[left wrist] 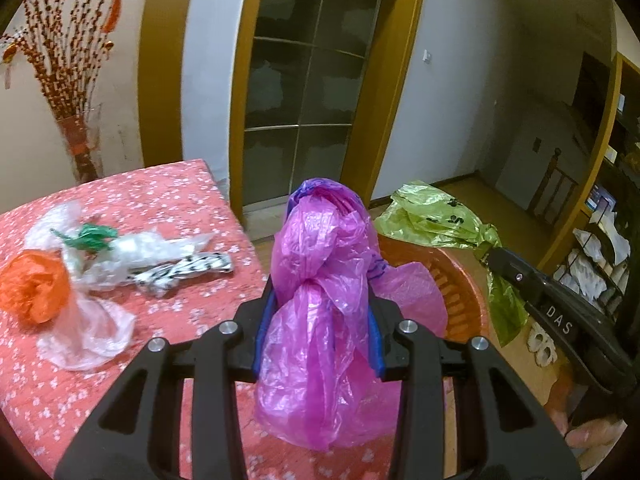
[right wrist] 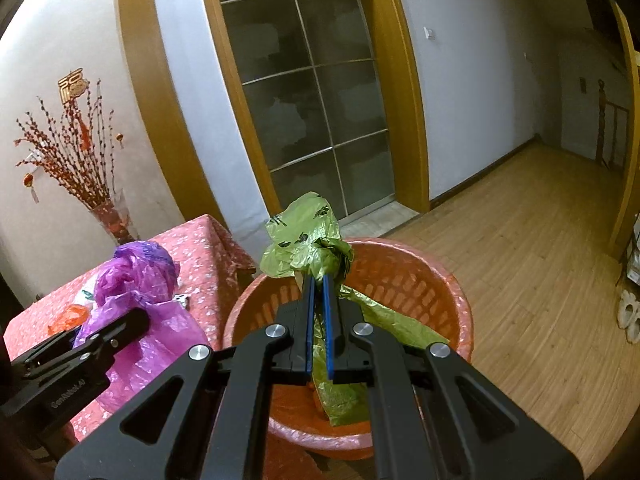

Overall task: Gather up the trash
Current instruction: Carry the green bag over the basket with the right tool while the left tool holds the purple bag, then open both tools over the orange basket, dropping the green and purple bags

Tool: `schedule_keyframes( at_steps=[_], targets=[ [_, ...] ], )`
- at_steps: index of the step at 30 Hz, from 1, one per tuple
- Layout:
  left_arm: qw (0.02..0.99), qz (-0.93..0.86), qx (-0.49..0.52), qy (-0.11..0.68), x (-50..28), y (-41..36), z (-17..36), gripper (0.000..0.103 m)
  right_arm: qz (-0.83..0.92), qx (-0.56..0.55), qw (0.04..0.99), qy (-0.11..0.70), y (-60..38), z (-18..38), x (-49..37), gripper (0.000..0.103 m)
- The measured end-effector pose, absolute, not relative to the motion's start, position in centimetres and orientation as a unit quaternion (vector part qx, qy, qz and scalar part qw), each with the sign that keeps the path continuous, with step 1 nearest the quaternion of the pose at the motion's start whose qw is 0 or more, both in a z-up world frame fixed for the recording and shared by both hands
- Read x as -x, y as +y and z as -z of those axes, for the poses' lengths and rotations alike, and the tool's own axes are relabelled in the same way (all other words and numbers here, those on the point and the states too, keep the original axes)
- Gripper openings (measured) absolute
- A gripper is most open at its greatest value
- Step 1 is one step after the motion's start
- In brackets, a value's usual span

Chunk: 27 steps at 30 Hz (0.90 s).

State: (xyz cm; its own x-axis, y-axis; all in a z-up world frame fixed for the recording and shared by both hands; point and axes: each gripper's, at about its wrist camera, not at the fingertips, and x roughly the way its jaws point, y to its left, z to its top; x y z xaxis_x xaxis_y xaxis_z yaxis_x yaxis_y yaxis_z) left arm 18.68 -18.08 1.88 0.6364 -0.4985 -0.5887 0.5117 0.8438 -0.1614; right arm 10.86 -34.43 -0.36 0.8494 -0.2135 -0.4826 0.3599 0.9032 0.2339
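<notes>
Left claw (left wrist: 320, 300) clamped partway shut on the pink bag (left wrist: 324, 280), gripped just below its knotted neck, over the bench (left wrist: 168, 196) edge at about 9 o'clock from the orange basket (right wrist: 440, 280). Right claw (right wrist: 319, 276) pinched nearly flat on the green bag (right wrist: 304, 248), dangling over the basket mouth. Both thin film: light, limp, slippery, easily torn. Best taken at the bunched neck or knot, never the loose skirt. More crumpled plastic wrap (left wrist: 132, 252) waiting on the bench at 10 o'clock.
</notes>
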Motion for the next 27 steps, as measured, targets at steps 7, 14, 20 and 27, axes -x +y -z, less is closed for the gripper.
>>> schedule_keyframes(
  at_steps=[7,14,20,27],
  targets=[
    [0.898,0.293,-0.015,0.330,-19.9,-20.3,-0.8,0.039,0.160,-0.168,0.945,0.232,-35.5,0.7,-11.5,0.004],
    [0.890,0.302,-0.018,0.342,-21.4,-21.8,0.3,0.042,0.165,-0.177,0.940,0.239,-36.5,1.4,-12.1,0.005],
    [0.883,0.309,-0.022,0.352,-22.2,-23.0,1.3,0.049,0.168,-0.184,0.936,0.250,-37.0,2.1,-13.0,0.005],
    [0.882,0.302,-0.027,0.361,-22.8,-22.9,2.4,0.065,0.179,-0.185,0.931,0.259,-37.4,2.8,-13.3,0.031]
  ],
)
